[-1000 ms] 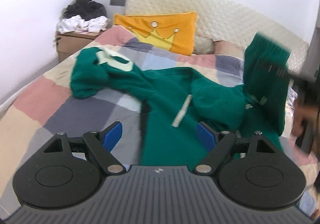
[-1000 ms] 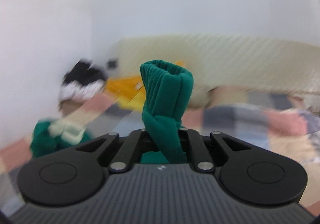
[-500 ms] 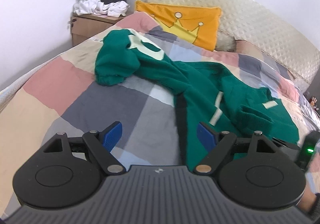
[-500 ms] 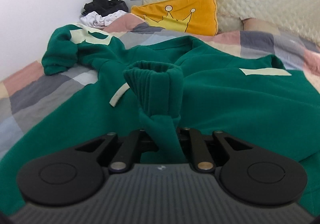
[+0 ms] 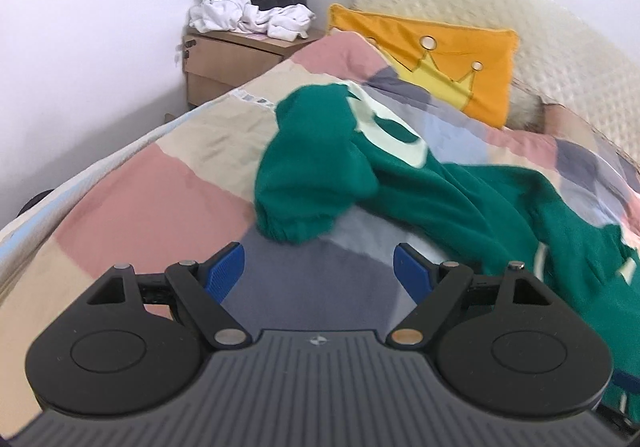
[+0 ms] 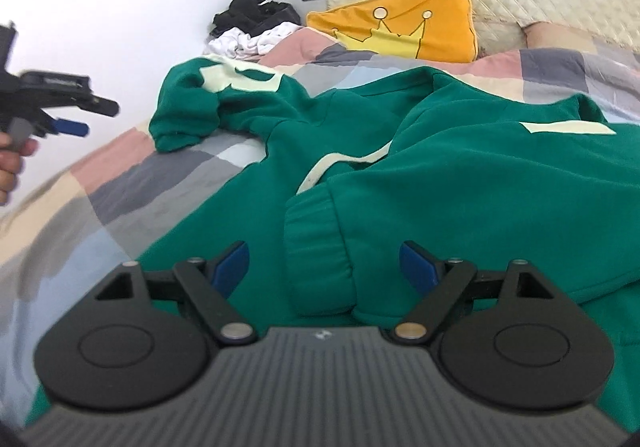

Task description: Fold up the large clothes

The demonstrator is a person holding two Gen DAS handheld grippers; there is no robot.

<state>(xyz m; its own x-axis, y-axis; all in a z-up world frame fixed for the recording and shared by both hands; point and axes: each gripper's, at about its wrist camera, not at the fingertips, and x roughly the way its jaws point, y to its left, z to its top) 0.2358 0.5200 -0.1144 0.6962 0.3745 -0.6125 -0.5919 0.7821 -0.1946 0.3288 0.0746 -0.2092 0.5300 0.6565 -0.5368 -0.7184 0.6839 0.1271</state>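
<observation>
A large green sweatshirt (image 6: 460, 183) with cream markings lies spread on the patchwork bed. One sleeve is folded across its body, and that sleeve's ribbed cuff (image 6: 316, 247) lies between the open jaws of my right gripper (image 6: 323, 267), which holds nothing. The other sleeve (image 5: 316, 183) lies bunched toward the bed's left side. My left gripper (image 5: 319, 271) is open and empty, hovering above the bedspread just short of that bunched sleeve. The left gripper also shows at the left edge of the right wrist view (image 6: 60, 107).
A patchwork bedspread (image 5: 160, 199) covers the bed. An orange crown pillow (image 5: 440, 63) leans on the cream headboard (image 5: 500, 7). A wooden nightstand (image 5: 228, 63) with piled black and white clothes (image 5: 256, 3) stands at the far left corner by the wall.
My right gripper lowered the sleeve cuff onto the sweatshirt body and opened, letting it go. My left gripper swung left toward the bunched sleeve.
</observation>
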